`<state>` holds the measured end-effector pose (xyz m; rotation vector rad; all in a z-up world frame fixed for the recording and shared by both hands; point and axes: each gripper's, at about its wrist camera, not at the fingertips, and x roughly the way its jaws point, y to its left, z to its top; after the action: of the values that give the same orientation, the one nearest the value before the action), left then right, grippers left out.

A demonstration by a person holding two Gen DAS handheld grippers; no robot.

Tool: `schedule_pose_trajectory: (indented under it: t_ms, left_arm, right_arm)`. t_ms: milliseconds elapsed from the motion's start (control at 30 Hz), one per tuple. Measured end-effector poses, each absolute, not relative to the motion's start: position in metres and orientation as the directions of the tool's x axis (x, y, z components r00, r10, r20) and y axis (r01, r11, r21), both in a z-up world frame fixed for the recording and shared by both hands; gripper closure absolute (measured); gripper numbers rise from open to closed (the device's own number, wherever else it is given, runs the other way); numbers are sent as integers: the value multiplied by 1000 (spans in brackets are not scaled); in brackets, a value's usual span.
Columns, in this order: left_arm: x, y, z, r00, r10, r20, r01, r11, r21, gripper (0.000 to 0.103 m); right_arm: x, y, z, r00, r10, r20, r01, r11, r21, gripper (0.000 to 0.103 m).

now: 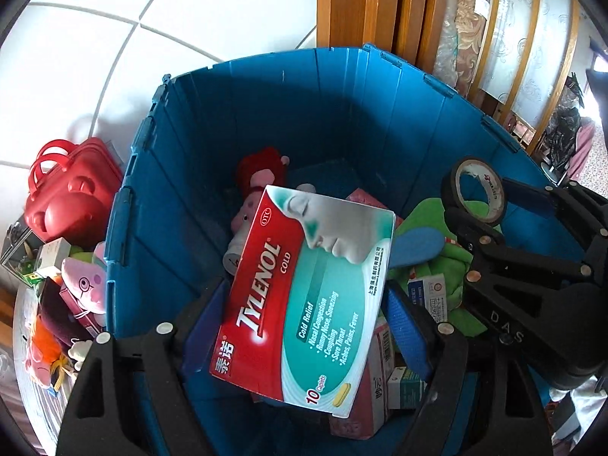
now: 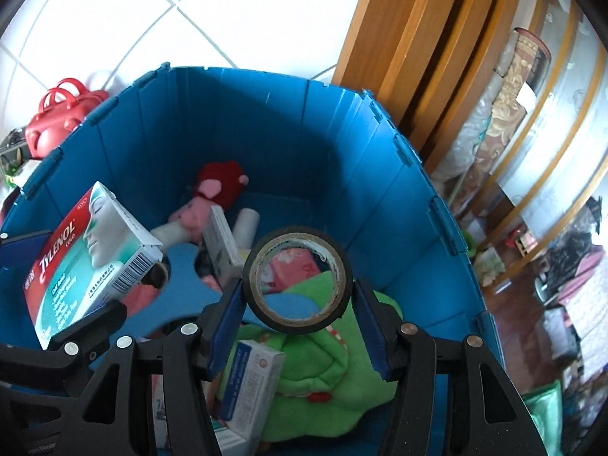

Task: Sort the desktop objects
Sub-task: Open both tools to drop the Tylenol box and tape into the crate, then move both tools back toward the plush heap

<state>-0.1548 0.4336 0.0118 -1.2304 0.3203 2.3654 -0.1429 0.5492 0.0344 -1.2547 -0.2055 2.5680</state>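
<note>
The left tool (image 1: 304, 304) grips a light, easily crushed medicine box (image 1: 307, 296) by its edges; the right tool (image 2: 298, 304) squeezes a stiff tape roll (image 2: 298, 279) over the blue bin (image 2: 266, 133).

Red, white and teal cardboard medicine box (image 1: 307, 296) is showing "TYLENOL" in large white letters on its red band, "COLD" beside it, and "OTC" in a small oval near the top corner. Its teal field is reading "Cold Relief", then a list: "Nasal Congestion", "Runny Nose, Sneezing", "Coughing", "Sore Throat", "Aches, Pains, Fever". "10 Caplets" is sitting at the lower corner. Chinese characters are running along the red band's lower end and along the right edge, too small to read. In the right wrist view the same box (image 2: 89, 262) is showing "TYLENOL" again and a barcode on its end flap.

Black plastic body of the other gripper (image 1: 532, 285) is carrying raised letters "DAS".

Print on the smaller boxes is staying illegible.
</note>
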Motion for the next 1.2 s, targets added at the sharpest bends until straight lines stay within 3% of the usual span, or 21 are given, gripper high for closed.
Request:
schedule_pose_trajectory:
  t_ms: [133, 467, 600, 833, 1200]
  left_arm:
    - [-156, 434, 11, -499, 278, -821, -491, -871, 4, 22]
    - [-157, 431, 12, -502, 286, -816, -483, -876, -10, 22]
    - [-146, 431, 21, -569, 287, -771, -488, -872, 35, 22]
    - [-128, 437, 34, -661, 281, -696, -491, -863, 118, 17]
    - [-110, 424, 48, -669, 329, -666, -491, -869, 65, 17]
  right_arm:
    - [-143, 551, 34, -585, 314, -748, -197, -949, -245, 42]
    - [-136, 560, 40, -601, 318, -733, -252, -946, -204, 13]
    - [-120, 565, 46, -635, 318, -704, -265, -946, -188, 2]
    - [-97, 572, 48, -661, 309, -684, -271, -948, -167, 1]
    - [-66, 572, 69, -707, 302, -639, -278, -950, -141, 0]
